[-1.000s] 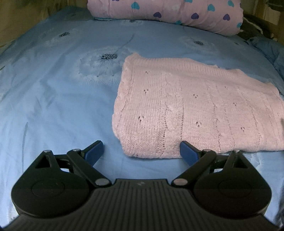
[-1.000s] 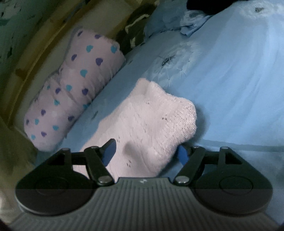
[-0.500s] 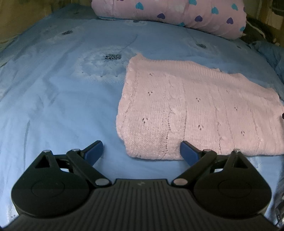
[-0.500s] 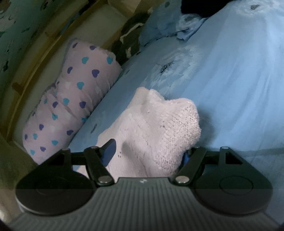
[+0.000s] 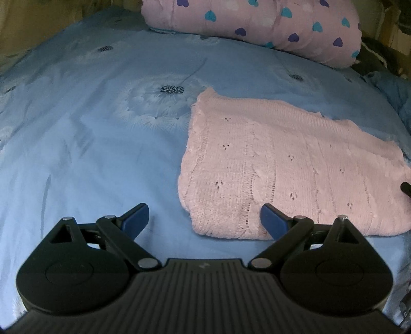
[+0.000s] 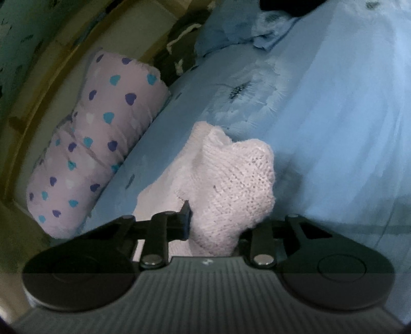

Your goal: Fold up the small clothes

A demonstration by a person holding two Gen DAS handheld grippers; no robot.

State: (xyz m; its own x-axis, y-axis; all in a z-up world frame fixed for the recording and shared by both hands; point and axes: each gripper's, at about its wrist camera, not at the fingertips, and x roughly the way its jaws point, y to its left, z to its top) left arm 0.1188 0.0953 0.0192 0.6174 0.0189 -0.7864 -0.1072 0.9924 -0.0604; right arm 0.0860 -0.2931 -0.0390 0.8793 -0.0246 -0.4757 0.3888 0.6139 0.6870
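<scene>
The pink knit garment (image 5: 295,174) lies flat on the blue bedsheet (image 5: 90,154), long axis running toward the bed's right edge. The right gripper (image 6: 213,226), jaws just closing, pinches that bunched end; the left gripper (image 5: 204,218) gapes wide, empty, over the near-left corner.

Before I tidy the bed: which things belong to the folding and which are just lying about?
In the job:
- pink knit garment
- right hand-held gripper, jaws just closed on its corner
- left hand-held gripper, open

Lying about:
- heart-print pillow
- crumpled blue cloth
</scene>
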